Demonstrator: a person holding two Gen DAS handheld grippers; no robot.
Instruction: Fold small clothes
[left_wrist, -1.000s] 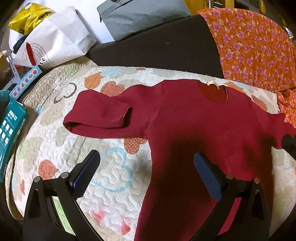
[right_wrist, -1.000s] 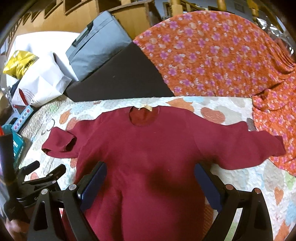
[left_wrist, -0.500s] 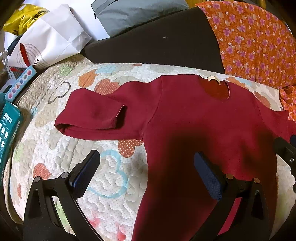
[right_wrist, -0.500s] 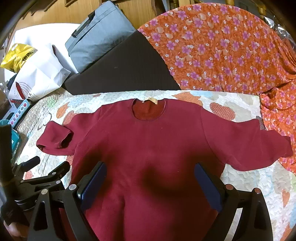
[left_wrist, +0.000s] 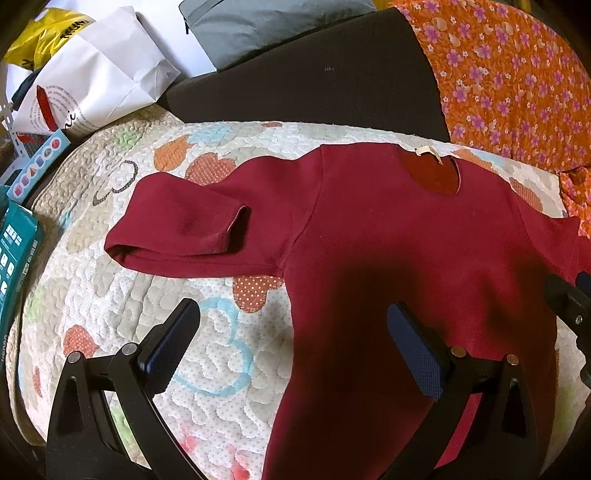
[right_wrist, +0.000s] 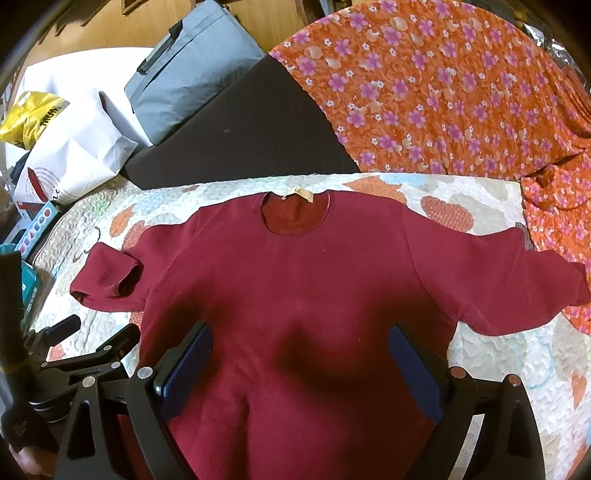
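Shirt (right_wrist: 295, 302), dark red and long-sleeved, lies spread flat on the quilt (right_wrist: 498, 354), neckline toward the far edge with a small pale tag (right_wrist: 299, 194) at the collar; we cannot read any writing on it. Our left gripper (left_wrist: 293, 343) hovers over the shirt's side hem, jaws apart and holding nothing: one finger sits over bare quilt, the other over the red body. Our right gripper (right_wrist: 301, 360) hangs over the middle of the shirt's body, jaws likewise apart and empty, both fingers above red cloth. We see the near sleeve (left_wrist: 177, 236) folded back on itself toward the quilt's left edge, cuff opening showing. The other sleeve (right_wrist: 509, 288) stretches out to the right edge, its cuff reaching the orange flowered fabric (right_wrist: 443, 92). Beyond the far edge lies a dark cushion (right_wrist: 251, 133) and a grey bag (right_wrist: 192, 70). At the left corner stand a white paper bag (left_wrist: 99, 81) with red mark and cursive lettering too partial to read, a yellow bag (right_wrist: 33, 114) with black print we cannot make out, and a teal box (left_wrist: 14, 254).
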